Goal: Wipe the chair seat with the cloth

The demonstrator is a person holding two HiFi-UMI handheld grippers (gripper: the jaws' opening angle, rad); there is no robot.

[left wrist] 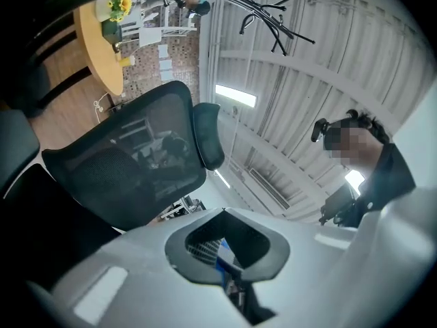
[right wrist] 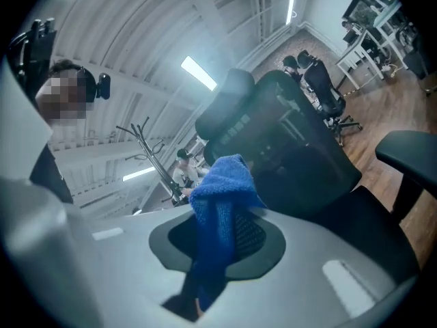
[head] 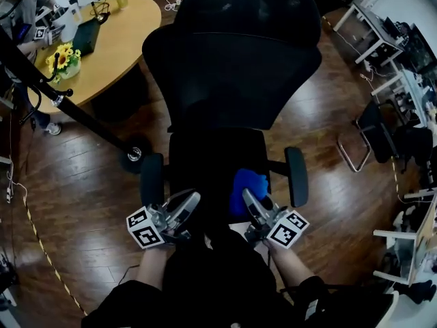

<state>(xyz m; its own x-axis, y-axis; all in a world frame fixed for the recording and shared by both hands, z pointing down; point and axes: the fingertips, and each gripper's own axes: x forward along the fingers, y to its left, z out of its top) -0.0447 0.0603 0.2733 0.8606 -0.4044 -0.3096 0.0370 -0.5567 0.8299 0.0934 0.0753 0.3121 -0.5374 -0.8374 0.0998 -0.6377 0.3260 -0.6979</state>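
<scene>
A black office chair faces me in the head view, its seat point(head: 205, 159) low under the mesh backrest point(head: 232, 67). A blue cloth point(head: 247, 185) hangs over the seat's front right part, pinched in my right gripper point(head: 248, 198). In the right gripper view the cloth point(right wrist: 222, 183) stands bunched up out of the shut gripper point(right wrist: 205, 279), with the backrest point(right wrist: 293, 135) and seat point(right wrist: 369, 224) behind it. My left gripper point(head: 191, 199) hovers over the seat's front left, shut and holding nothing. The left gripper point(left wrist: 231, 282) view shows the backrest point(left wrist: 130, 176) tilted.
Armrests point(head: 151, 178) point(head: 296, 176) flank the seat. A round wooden table point(head: 116, 46) with flowers point(head: 63, 57) stands at the back left, and a coat stand's base point(head: 133, 154) sits beside the chair. Desks point(head: 382, 33) and another chair point(head: 382, 135) are on the right.
</scene>
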